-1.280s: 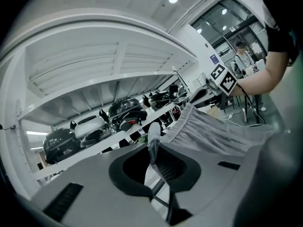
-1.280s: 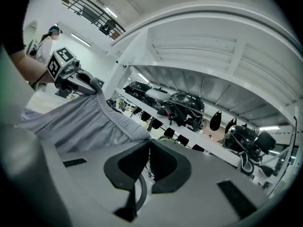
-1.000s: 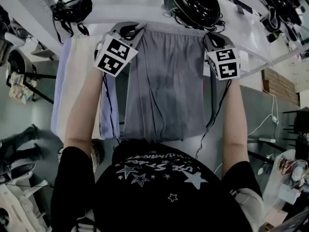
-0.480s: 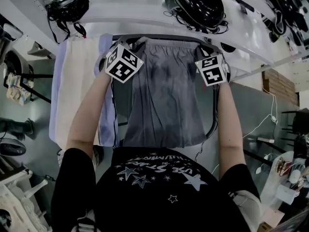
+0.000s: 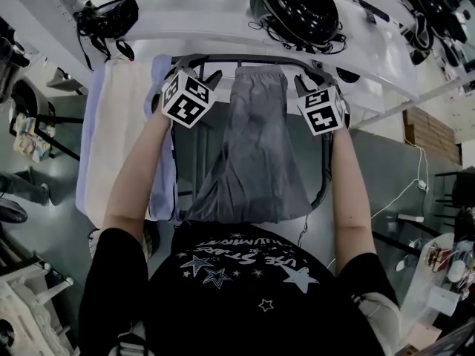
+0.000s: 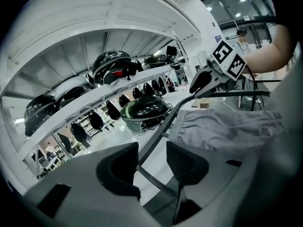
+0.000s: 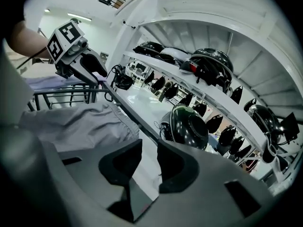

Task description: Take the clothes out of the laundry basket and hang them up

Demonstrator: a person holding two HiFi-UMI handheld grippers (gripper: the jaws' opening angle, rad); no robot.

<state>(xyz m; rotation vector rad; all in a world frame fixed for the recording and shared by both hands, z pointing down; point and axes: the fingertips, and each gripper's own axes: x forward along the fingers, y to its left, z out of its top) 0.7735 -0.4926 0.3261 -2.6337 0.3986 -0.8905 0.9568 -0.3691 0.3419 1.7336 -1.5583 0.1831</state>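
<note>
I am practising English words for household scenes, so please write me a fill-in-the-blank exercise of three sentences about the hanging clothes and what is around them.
1. The garment draped over the drying rack is ___ in colour.
2. On the white shelf beyond the rack lies a black ___.
3. In the head view, the pale clothes hang on the garment's ___ side.

Missing words: grey; helmet; left.
</note>
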